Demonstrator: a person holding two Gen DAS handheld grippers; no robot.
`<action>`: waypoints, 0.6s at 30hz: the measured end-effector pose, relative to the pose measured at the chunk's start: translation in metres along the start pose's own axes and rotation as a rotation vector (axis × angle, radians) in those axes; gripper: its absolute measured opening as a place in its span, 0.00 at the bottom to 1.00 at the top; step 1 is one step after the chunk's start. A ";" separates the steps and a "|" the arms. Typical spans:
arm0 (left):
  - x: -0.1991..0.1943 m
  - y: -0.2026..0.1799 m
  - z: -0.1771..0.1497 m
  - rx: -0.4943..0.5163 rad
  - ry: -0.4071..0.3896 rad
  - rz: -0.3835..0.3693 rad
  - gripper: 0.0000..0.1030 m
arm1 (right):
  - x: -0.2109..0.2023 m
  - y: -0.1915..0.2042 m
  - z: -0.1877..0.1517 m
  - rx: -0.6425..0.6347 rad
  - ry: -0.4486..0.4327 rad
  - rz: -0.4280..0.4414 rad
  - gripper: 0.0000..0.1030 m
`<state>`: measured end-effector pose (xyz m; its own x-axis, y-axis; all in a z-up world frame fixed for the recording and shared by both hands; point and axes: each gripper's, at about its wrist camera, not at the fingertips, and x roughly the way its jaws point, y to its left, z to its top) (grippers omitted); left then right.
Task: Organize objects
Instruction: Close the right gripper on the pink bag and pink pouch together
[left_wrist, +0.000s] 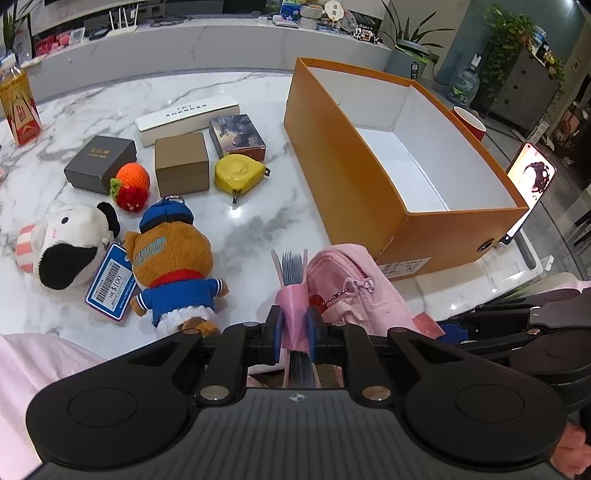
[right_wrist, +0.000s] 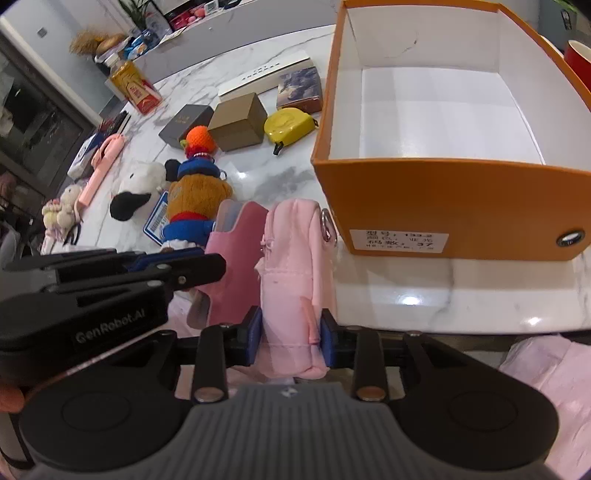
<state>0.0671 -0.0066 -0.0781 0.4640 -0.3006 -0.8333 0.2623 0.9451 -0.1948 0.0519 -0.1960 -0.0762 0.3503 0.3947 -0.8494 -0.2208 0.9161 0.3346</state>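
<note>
My left gripper (left_wrist: 294, 332) is shut on a slim pink sleeve (left_wrist: 293, 295) with grey leaves inside, held upright just above the near table edge. Right beside the sleeve is a pink zip pouch (left_wrist: 354, 291), which my right gripper (right_wrist: 291, 332) grips at its lower end with both blue pads against it. In the right wrist view the sleeve (right_wrist: 236, 258) stands left of the pouch (right_wrist: 295, 258), with the left gripper (right_wrist: 199, 266) coming in from the left. An open orange box (left_wrist: 351, 177) with a bare white inside (right_wrist: 443, 110) stands just beyond both.
On the marble table left of the box lie a brown bear plush (left_wrist: 173, 266), a black-and-white dog plush (left_wrist: 66, 243), a yellow tape measure (left_wrist: 240, 173), a crochet orange (left_wrist: 133, 177) and several small boxes (left_wrist: 181, 166). A phone (left_wrist: 530, 177) and a red cup (left_wrist: 469, 123) stand behind the box.
</note>
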 end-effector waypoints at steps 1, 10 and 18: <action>0.000 0.001 0.000 -0.006 0.003 -0.011 0.16 | 0.000 0.000 0.000 -0.010 -0.003 -0.006 0.37; 0.005 0.002 0.003 -0.054 0.008 -0.073 0.18 | -0.002 -0.002 0.007 -0.079 -0.028 -0.043 0.40; 0.020 0.003 0.006 -0.083 0.062 -0.071 0.29 | -0.003 -0.006 0.007 -0.075 -0.026 -0.022 0.40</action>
<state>0.0819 -0.0105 -0.0919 0.3926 -0.3608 -0.8460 0.2202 0.9299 -0.2944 0.0583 -0.2022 -0.0725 0.3791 0.3773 -0.8449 -0.2805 0.9170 0.2836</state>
